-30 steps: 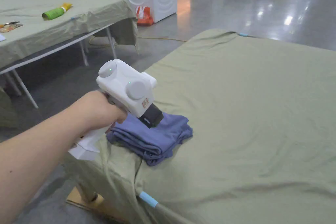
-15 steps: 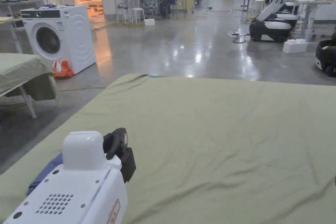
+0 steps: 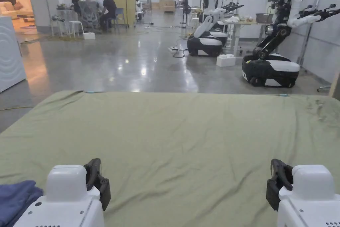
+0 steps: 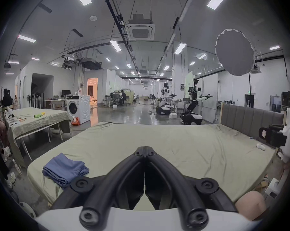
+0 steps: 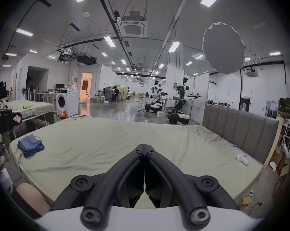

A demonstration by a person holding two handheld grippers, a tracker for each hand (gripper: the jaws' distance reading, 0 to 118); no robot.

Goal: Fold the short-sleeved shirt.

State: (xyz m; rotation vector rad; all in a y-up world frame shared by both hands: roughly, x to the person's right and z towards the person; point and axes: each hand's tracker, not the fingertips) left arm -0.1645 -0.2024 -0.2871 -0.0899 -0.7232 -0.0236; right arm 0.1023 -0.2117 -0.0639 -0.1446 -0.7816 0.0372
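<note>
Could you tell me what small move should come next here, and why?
Probably none beyond resting both tongs: the blue shirt already lies folded in a stack at the bed's corner, and the left tongs and right tongs are shut, holding nothing, apart from it.

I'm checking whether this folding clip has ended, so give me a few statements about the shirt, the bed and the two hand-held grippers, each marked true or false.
1. The blue shirt lies folded in a stack near a corner of the bed. True.
2. The left hand-held gripper is clamped on the shirt. False: its jaws are closed on nothing, and the shirt lies apart, off to its left.
3. The right hand-held gripper is shut and holds nothing. True.
4. The shirt is spread flat across the middle of the bed. False: the middle is bare green sheet; the shirt sits at the edge.
5. A small white object lies on the bed near the grey headboard. True.
</note>
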